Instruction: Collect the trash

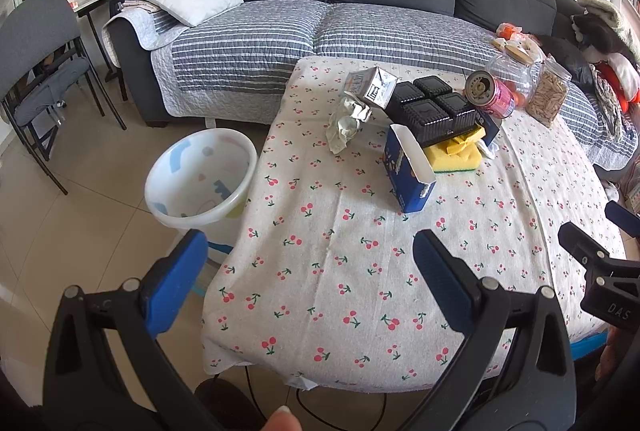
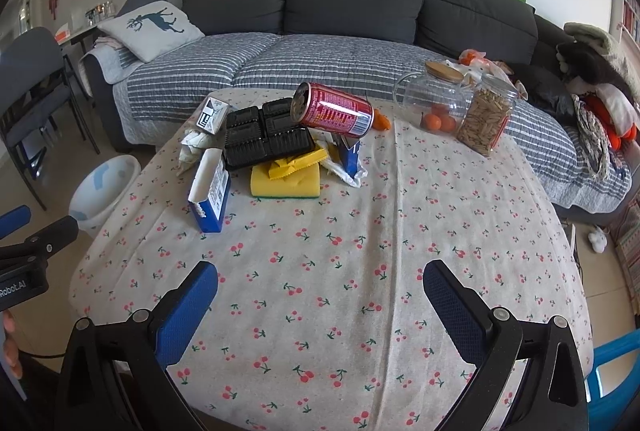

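Note:
A heap of trash lies at the far side of the cherry-print table: a red can on its side, a black plastic tray, an open blue box, a small milk carton, crumpled paper, yellow wrappers on a yellow sponge. A white bin stands on the floor left of the table. My left gripper is open and empty over the table's near left edge. My right gripper is open and empty over the near table.
A glass jar with oranges and a jar of seeds stand at the far right of the table. A grey sofa with a striped quilt runs behind. Folding chairs stand at the left.

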`<state>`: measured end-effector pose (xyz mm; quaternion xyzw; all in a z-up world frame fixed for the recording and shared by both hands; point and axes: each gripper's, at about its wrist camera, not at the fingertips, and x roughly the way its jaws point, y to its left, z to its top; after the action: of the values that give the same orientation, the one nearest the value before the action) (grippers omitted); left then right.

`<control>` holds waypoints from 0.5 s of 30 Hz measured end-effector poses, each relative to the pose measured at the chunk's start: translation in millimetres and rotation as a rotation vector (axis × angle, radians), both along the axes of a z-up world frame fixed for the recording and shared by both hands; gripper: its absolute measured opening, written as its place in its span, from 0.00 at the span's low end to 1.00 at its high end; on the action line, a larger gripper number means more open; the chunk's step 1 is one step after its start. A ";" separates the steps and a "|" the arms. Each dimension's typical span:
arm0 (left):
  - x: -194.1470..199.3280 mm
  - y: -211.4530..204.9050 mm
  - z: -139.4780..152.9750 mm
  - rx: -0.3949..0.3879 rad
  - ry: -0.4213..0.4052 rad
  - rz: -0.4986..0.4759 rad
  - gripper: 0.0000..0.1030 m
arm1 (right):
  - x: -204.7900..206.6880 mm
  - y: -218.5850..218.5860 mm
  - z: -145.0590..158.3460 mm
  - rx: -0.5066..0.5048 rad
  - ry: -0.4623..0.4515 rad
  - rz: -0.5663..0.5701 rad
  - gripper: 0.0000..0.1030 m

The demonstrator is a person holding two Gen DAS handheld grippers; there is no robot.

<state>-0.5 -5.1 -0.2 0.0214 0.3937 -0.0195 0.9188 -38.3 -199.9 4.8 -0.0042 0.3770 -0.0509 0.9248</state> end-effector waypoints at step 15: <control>1.1 2.5 0.4 0.005 -0.005 0.000 0.99 | 2.8 0.5 -2.7 0.001 -0.002 -0.002 1.00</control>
<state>0.6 -2.6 0.2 0.0236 0.3913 -0.0184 0.9198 -35.5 -199.4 2.1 -0.0036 0.3759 -0.0516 0.9252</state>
